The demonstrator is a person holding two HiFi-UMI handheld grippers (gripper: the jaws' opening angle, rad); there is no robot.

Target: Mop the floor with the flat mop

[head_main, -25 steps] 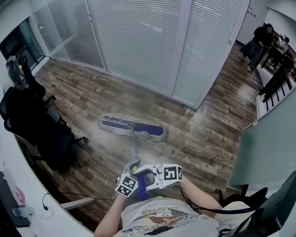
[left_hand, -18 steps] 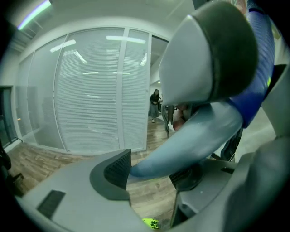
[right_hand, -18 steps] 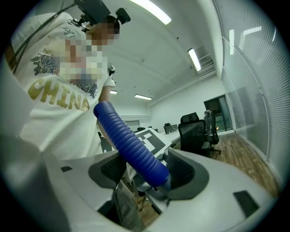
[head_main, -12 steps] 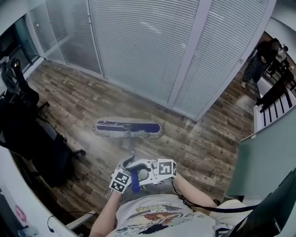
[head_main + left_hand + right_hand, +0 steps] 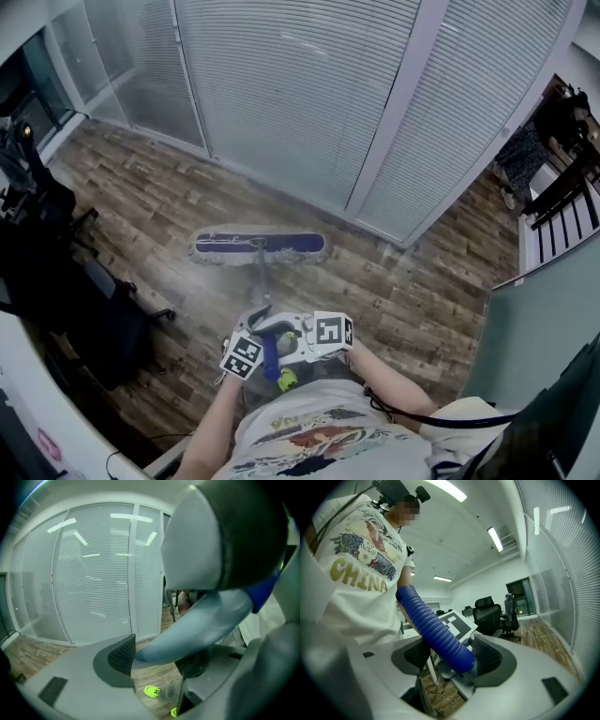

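My right gripper (image 5: pixel 452 657) is clamped on the blue ribbed grip (image 5: pixel 433 630), close against my shirt. My left gripper (image 5: pixel 157 657) pinches the grey pole (image 5: pixel 197 623) just beyond that grip. The pole slants forward to the mop head (image 5: pixel 259 246), which lies flat on the wood floor (image 5: pixel 422 291) near the blind-covered glass wall (image 5: pixel 281 84).

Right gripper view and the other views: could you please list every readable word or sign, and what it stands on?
"CHINA": on the person's white T-shirt, right gripper view.
Marker cubes: square patterns only, no words.
Head view's shirt print: too blurred to read.
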